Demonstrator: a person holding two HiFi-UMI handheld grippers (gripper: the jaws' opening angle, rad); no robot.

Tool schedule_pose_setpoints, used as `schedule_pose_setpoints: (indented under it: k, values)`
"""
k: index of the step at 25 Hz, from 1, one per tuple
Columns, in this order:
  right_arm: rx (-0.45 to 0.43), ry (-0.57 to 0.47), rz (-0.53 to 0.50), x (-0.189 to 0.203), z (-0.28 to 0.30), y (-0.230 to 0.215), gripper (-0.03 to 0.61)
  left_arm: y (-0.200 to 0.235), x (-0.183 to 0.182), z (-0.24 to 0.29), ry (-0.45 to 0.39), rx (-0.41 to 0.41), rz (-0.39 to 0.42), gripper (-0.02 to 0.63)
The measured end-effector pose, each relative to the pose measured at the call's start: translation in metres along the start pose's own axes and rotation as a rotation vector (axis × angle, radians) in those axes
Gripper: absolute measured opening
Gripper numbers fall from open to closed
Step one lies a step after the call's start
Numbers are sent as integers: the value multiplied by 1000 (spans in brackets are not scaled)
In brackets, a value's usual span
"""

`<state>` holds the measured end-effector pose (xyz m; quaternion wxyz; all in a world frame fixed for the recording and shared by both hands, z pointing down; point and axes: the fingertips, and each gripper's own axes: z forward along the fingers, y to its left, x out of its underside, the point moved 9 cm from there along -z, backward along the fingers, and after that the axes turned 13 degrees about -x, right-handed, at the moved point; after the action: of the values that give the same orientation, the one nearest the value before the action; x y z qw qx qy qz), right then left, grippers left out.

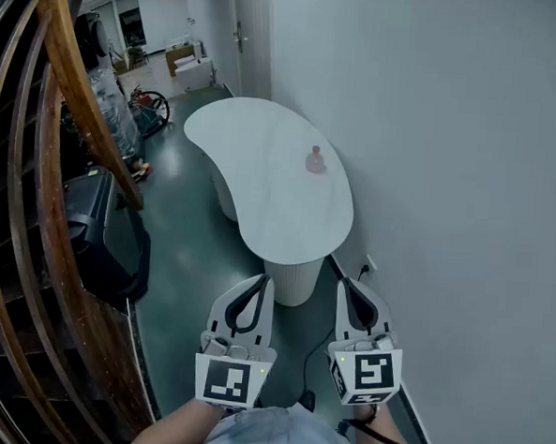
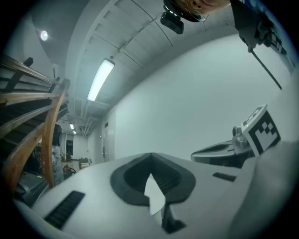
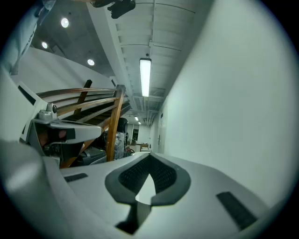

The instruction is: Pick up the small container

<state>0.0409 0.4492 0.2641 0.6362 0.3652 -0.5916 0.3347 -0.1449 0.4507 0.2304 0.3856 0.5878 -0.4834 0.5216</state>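
The small pink container stands upright on the white curved table, near its right edge by the wall. My left gripper and right gripper are held side by side close to my body, over the floor and well short of the table's near end. Both have their jaws shut with nothing between them. In the left gripper view the shut left gripper points up at wall and ceiling, with the right gripper beside it. The right gripper view shows the shut right gripper likewise. Neither gripper view shows the container.
A wooden stair railing curves along the left. A black box sits on the floor beside it. The white wall runs along the right, with a socket low down. Clutter lies beyond the table.
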Motion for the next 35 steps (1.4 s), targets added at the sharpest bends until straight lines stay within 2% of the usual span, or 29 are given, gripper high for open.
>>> schedule_pose_setpoints:
  k: [8,24,31,35]
  values:
    - [-6,1,-3,0,-5,-4,0,-5,-2,0,-4,0,11,1]
    - [-57,-8,110,26,-20,-39,2,-44,5,-2,42,-36,85,0]
    - [-88,20,129,38,-5,-46,2,-37,15,-1,77,-88,96,1]
    - [-84,44,138,44,13,-55,2,-26,23,14,88,-112,74,1]
